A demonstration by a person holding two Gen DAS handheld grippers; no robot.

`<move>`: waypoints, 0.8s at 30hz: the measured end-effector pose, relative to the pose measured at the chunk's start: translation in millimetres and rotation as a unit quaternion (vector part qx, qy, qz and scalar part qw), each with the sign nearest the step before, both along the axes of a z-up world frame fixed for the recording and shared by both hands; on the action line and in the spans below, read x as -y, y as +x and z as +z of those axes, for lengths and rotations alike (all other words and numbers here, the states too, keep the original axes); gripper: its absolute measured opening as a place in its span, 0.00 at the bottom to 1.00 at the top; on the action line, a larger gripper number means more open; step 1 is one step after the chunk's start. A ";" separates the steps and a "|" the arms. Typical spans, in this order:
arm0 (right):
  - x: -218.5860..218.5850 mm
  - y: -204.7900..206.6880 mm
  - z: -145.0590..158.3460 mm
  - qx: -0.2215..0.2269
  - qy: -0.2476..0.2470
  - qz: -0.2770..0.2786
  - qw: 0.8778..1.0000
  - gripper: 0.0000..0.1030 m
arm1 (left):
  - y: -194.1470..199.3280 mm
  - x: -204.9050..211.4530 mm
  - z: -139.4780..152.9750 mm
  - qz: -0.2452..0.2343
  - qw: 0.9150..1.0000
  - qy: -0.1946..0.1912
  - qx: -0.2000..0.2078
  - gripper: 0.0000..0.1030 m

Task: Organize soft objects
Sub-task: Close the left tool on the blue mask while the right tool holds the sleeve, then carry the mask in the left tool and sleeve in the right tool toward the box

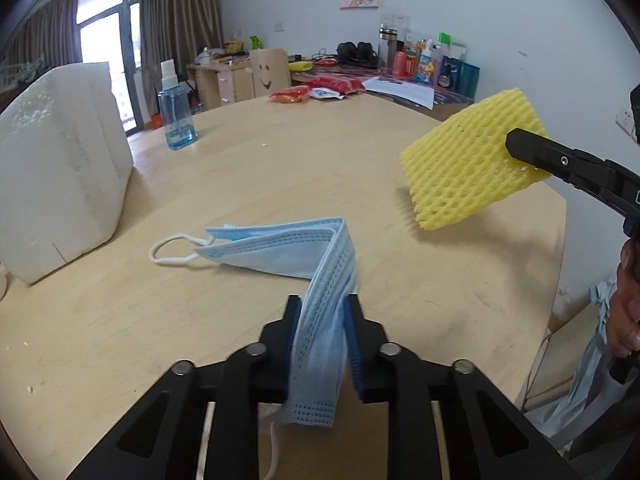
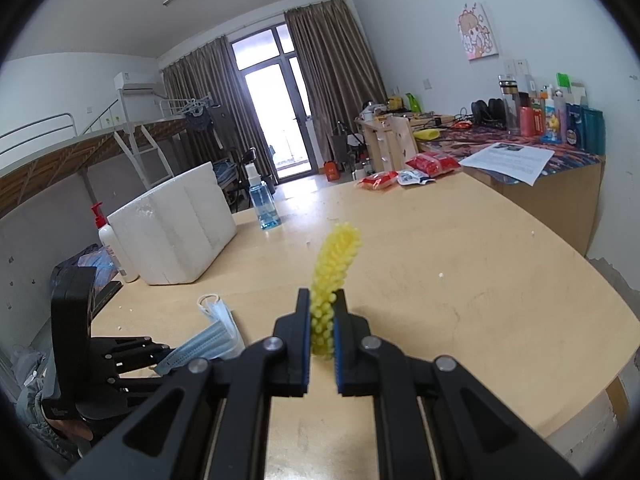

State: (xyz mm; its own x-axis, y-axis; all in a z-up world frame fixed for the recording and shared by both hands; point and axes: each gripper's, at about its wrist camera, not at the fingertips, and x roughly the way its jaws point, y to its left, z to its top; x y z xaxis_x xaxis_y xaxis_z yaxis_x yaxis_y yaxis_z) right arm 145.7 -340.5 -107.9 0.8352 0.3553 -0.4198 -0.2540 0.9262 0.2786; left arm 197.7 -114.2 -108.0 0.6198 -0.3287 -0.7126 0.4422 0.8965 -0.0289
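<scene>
A stack of light blue face masks (image 1: 280,248) lies folded on the round wooden table (image 1: 280,160), one end lifted. My left gripper (image 1: 323,308) is shut on that lifted end, and a white ear loop trails off to the left. The same masks (image 2: 218,332) show at lower left in the right wrist view, beside the left gripper (image 2: 160,352). My right gripper (image 2: 322,296) is shut on a yellow foam net sleeve (image 2: 336,256) and holds it above the table. In the left wrist view the sleeve (image 1: 460,160) hangs at the right, clamped by the right gripper (image 1: 520,148).
A white foam box (image 1: 60,168) stands at the table's left, with a blue spray bottle (image 1: 176,116) behind it. A white pump bottle (image 2: 114,248) stands left of the box. Snack packets (image 1: 316,90) and a paper sheet (image 1: 400,88) lie at the far edge. A hand (image 1: 624,300) is at right.
</scene>
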 end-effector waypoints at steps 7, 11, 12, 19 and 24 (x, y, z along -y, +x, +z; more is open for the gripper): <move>-0.3 -2.2 1.8 0.003 -0.002 0.001 1.000 0.11 | -5.2 -1.9 8.9 -0.002 1.000 -0.004 0.020 0.07; -3.0 -6.3 6.9 0.018 -0.002 0.005 1.000 0.11 | -8.8 -3.7 17.3 0.000 0.999 -0.006 0.036 0.07; -4.1 -7.3 8.6 0.021 -0.004 0.006 1.000 0.11 | -10.6 -4.8 20.8 0.001 0.999 -0.007 0.043 0.07; -12.3 -12.2 16.5 0.031 -0.013 0.012 0.999 0.11 | -24.9 -17.0 40.3 0.009 0.996 -0.020 0.081 0.07; -19.7 -14.5 22.4 0.039 -0.017 0.022 0.999 0.11 | -33.2 -29.8 54.8 0.028 0.994 -0.027 0.105 0.07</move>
